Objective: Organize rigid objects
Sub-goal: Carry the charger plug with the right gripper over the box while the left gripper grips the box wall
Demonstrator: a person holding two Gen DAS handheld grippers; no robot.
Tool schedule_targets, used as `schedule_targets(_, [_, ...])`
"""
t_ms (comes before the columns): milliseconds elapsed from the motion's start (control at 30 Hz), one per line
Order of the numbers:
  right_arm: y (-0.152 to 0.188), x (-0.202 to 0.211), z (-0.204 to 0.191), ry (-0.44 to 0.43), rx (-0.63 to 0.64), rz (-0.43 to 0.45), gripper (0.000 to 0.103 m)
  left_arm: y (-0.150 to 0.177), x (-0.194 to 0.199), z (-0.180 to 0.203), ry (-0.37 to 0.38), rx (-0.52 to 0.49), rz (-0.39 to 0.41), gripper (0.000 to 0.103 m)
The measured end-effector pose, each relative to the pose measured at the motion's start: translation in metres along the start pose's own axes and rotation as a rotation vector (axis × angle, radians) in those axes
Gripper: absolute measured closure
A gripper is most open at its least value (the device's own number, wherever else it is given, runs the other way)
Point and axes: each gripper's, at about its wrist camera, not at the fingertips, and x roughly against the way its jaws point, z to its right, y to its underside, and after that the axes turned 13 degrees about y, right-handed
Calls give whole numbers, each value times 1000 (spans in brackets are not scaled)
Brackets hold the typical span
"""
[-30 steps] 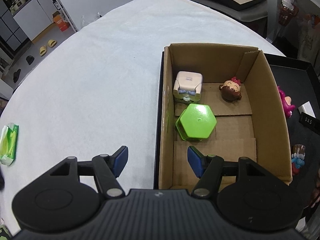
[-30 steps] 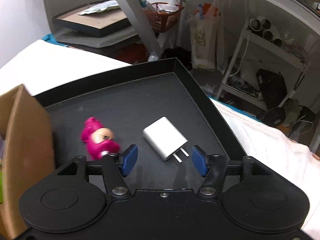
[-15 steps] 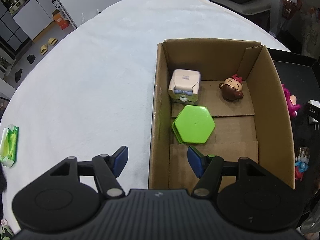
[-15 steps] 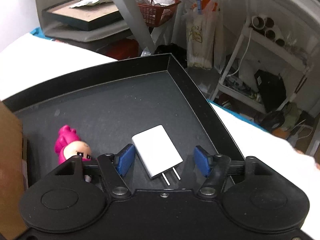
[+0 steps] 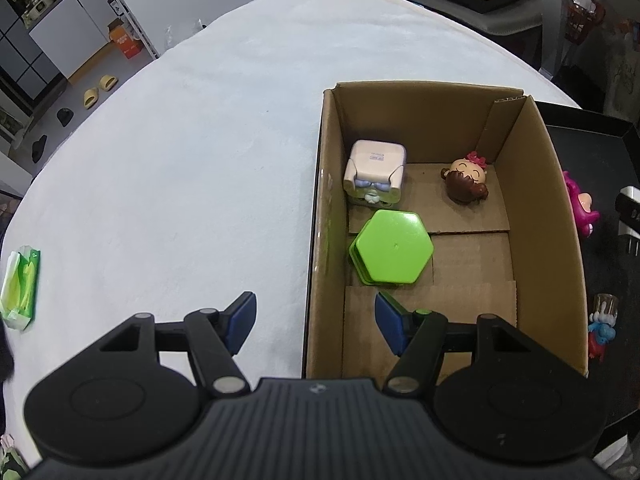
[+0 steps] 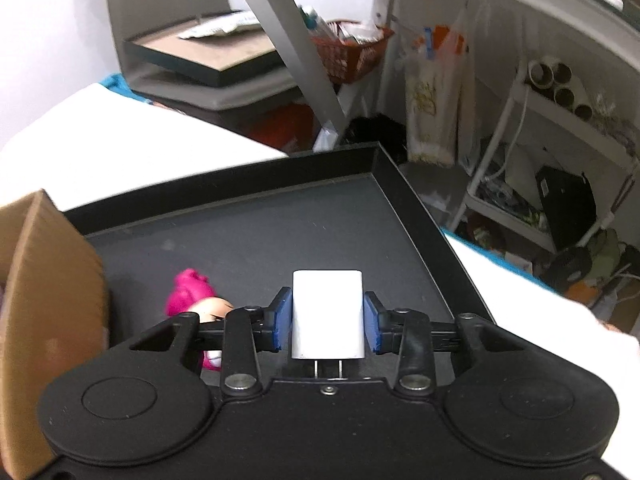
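- The right gripper (image 6: 327, 318) has just been closing its jaws, and its blue pads (image 6: 281, 320) now pinch the white charger (image 6: 328, 312) by its two long sides, prongs pointing back toward the camera
- The left gripper (image 5: 316, 320) has its fingers spread with nothing between them; one pad (image 5: 240, 316) hangs over the white tablecloth (image 5: 180, 160), the other over the near end of the cardboard box (image 5: 560, 220)
- The charger sits over the black tray (image 6: 420, 216), near the middle of its floor; whether it rests on the floor or is lifted clear of it cannot be told
- A pink figurine (image 6: 192, 292) lies on the tray just left of the right gripper, partly hidden behind its left finger, close to the outer wall of the box
- Inside the box: a green hexagonal container (image 5: 392, 252) near the left wall, a pale cube-shaped toy (image 5: 376, 172) just beyond it, and a small brown-haired doll head (image 5: 466, 180) toward the far right corner, apart from the other two
- In the left wrist view a small blue and brown figure (image 5: 602, 328) lies on the tray past the box's right wall
- A green packet (image 5: 20, 284) lies at the tablecloth's left edge, well away from the box
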Motion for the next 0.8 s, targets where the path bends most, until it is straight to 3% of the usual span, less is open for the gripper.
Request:
schedule_targets(567, [-21, 75, 14, -161, 16, 138, 67, 8, 11, -4, 66, 4, 64, 40])
schedule_targets(800, [-24, 99, 13, -256, 19, 177, 67, 11, 12, -5, 99, -2, 94, 48])
